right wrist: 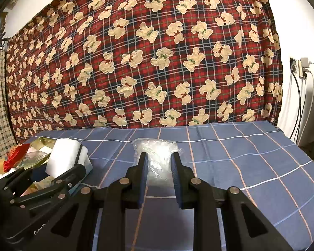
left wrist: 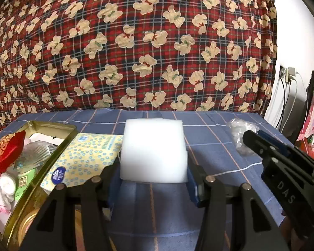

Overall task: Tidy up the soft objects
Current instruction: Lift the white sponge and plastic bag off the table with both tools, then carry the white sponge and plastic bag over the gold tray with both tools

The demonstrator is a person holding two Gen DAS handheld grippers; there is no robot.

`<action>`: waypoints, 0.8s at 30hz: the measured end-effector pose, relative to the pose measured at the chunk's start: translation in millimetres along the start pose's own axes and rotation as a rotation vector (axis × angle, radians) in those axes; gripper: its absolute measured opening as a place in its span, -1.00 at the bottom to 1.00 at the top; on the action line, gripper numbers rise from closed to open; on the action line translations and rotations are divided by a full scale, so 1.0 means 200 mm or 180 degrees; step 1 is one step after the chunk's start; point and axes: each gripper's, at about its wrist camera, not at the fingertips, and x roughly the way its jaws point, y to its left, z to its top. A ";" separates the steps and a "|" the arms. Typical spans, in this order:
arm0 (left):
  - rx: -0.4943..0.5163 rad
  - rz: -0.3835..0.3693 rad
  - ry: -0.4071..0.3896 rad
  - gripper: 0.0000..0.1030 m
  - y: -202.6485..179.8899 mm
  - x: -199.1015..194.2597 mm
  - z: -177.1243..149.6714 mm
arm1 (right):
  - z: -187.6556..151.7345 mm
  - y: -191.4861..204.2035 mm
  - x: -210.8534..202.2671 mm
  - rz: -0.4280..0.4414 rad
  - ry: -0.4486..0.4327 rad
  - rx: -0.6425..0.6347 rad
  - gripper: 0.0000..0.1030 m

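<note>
The left gripper [left wrist: 153,179] pinches a white foam block [left wrist: 153,144] between its fingers, the block standing out ahead of the tips and clear of the blue checked tablecloth [left wrist: 209,138]. The move ahead looks to turn on one relation: the gold tin [left wrist: 58,146] lies just to this gripper's left, its long side running away from the tool, so the left hand is the nearer one and a short sideways carry should bring the block over the opening.

Between tin and gripper, flat on the cloth, lies a yellow tissue packet [left wrist: 83,156].

The tin is already fairly full: a red tasselled pouch [left wrist: 8,152], a crinkly clear wrapper, a rolled white cloth [left wrist: 7,185] and something pink at the near end, which I cannot make out properly at the edge of the view.

The right gripper [right wrist: 159,167] sits to the right of the left one, its fingers closed on a crumpled clear plastic bag [right wrist: 157,154] directly ahead of it.
</note>
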 end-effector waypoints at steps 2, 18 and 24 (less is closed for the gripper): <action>0.0007 0.0001 -0.0023 0.01 0.01 -0.01 0.00 | 0.00 0.01 -0.01 0.0001 -0.0019 -0.0011 -0.52; 0.0015 -0.0017 -0.0194 0.02 0.07 -0.11 -0.03 | -0.03 0.10 -0.09 -0.0039 -0.0126 -0.0101 -0.52; 0.0023 -0.0019 -0.0256 0.02 0.09 -0.15 -0.04 | -0.04 0.13 -0.11 -0.0092 -0.0172 -0.0098 -0.52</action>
